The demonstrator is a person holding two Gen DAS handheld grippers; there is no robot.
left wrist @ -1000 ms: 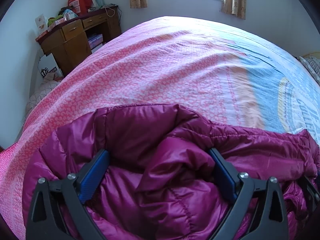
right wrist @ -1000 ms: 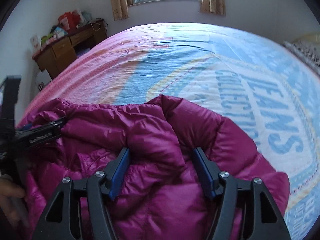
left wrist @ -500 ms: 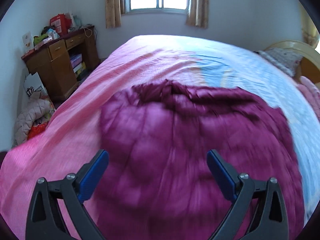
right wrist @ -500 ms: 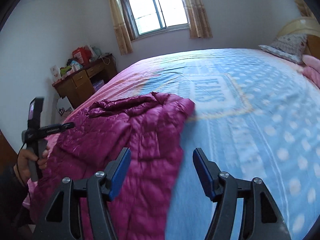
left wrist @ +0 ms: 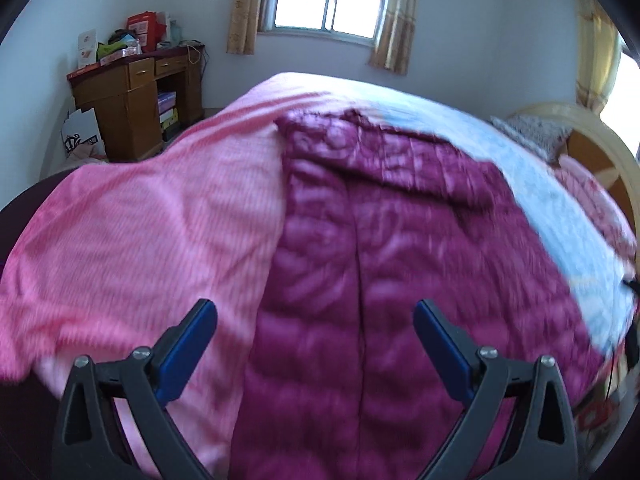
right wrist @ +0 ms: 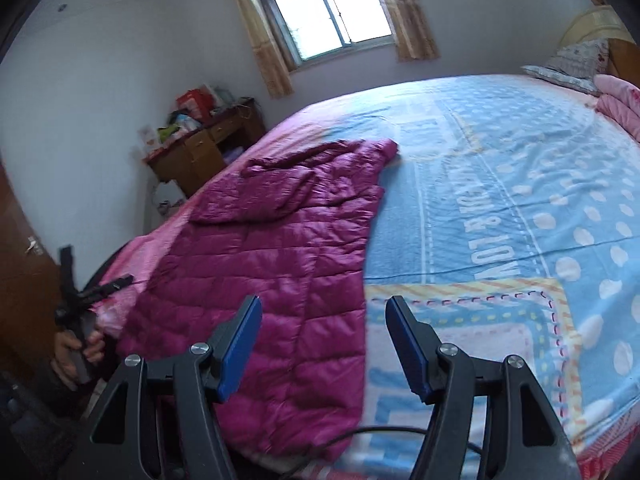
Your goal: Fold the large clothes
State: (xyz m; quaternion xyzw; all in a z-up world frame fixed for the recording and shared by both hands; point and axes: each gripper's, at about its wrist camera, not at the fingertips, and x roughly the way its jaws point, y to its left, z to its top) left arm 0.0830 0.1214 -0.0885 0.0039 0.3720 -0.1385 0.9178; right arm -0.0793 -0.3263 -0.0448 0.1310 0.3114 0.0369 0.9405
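Both grippers have let go of the jacket and pulled back from it. A second ago each one had a puffy bunch of it between its blue pads. Now the purple jacket point(right wrist: 280, 264) lies spread out flat on the bed point(right wrist: 520, 184), and much more of the room shows.

The jacket lies on the left part of the bed. It runs from the near edge toward the far side, where its far end is bunched and wrinkled. Its left side lies on the pink part of the cover point(left wrist: 140, 220). Its right edge lies on the blue part with white dots and letters.

The left gripper point(left wrist: 316, 344) is wide open with nothing in it. It is up over the near end of the jacket, and its blue pads touch nothing. In the right wrist view a hand point(right wrist: 78, 354) holds it at the far left, by the edge of the bed.

The right gripper point(right wrist: 322, 344) is open too, about halfway, and holds nothing. It is over the near right edge of the jacket.

Far off on the left stands a brown desk point(left wrist: 132, 104) with boxes on top. A window point(right wrist: 324, 16) with curtains is in the far wall. A pillow point(right wrist: 576, 62) lies at the far right end of the bed.
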